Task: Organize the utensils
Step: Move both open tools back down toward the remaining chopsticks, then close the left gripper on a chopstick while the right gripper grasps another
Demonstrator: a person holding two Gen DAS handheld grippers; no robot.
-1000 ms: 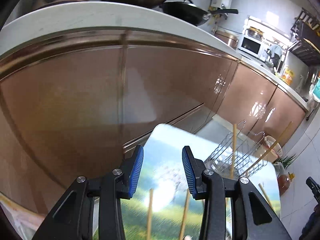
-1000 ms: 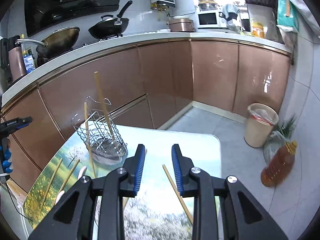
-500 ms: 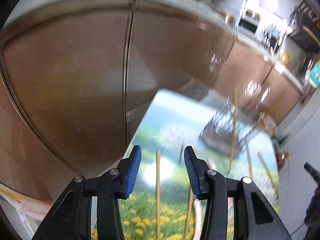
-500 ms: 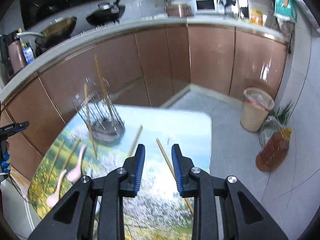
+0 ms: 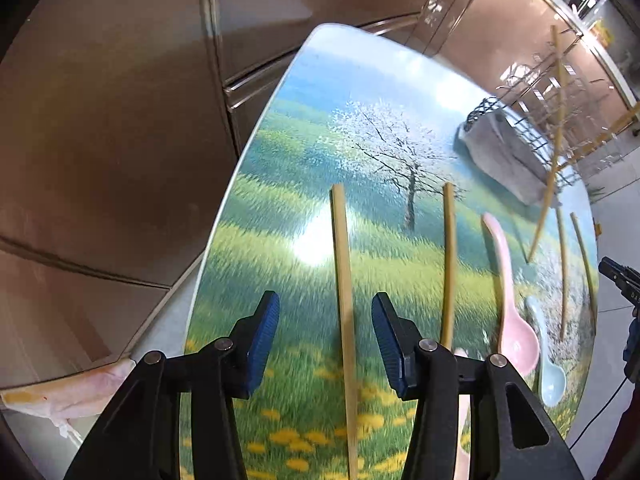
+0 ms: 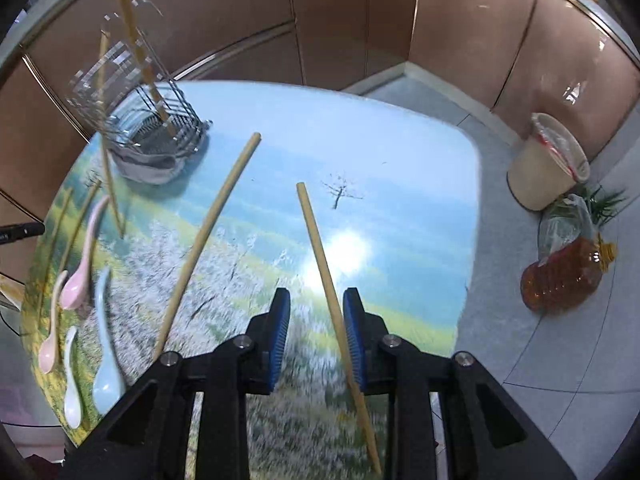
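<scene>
Above the printed tabletop (image 6: pixel 400 152), both grippers have been lowered from a higher, outward-facing pose. The left gripper (image 5: pixel 325 322) is spread astride one chopstick (image 5: pixel 340 264); the right gripper (image 6: pixel 316 322), also spread, straddles another chopstick (image 6: pixel 320 248). Neither is yet pinched; the wire holder (image 6: pixel 160 136) is well apart.

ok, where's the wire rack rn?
Wire rack sits at the table's far left corner in the right wrist view, two chopsticks standing in it, spoons nearer the camera.
</scene>
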